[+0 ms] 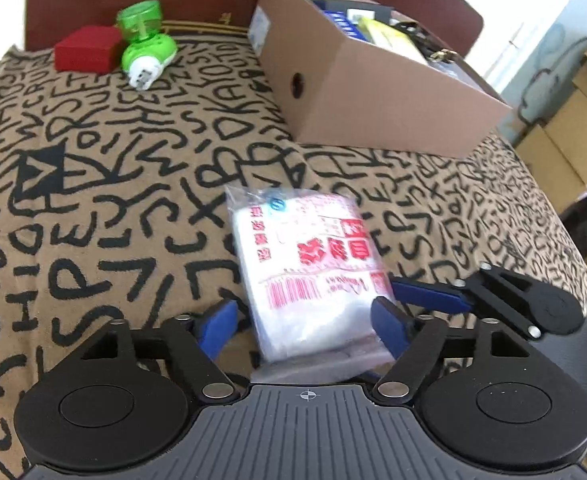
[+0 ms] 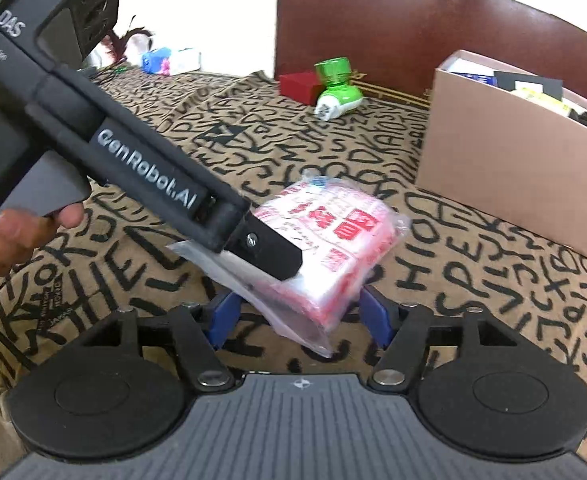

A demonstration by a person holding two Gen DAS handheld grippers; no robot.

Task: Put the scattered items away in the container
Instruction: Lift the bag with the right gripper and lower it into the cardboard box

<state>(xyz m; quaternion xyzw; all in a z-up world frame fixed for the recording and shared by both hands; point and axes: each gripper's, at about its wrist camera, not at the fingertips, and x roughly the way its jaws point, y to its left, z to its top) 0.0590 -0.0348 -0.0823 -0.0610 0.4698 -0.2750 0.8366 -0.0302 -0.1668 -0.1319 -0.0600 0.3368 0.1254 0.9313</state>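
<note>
My bed cover with the black scribble letters fills most of the view, cardboard box at the far right with stuff already inside. The plastic packet lies between both my claws: left claw and right claw are spread wide, not squeezing it.

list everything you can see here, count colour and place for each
plastic packet: 1, clear with red print, on the bedspread between both grippers' fingers
cardboard box: 1, brown, open with items inside, far right
green device: 1, green and white, far left, touching the red box
red box: 1, red, by the headboard
bedspread: 1, tan with black letters
headboard: 1, dark red-brown
left gripper: 1, black with blue pads, open
right gripper: 1, same, open
hand: 1, on the left gripper's handle
</note>
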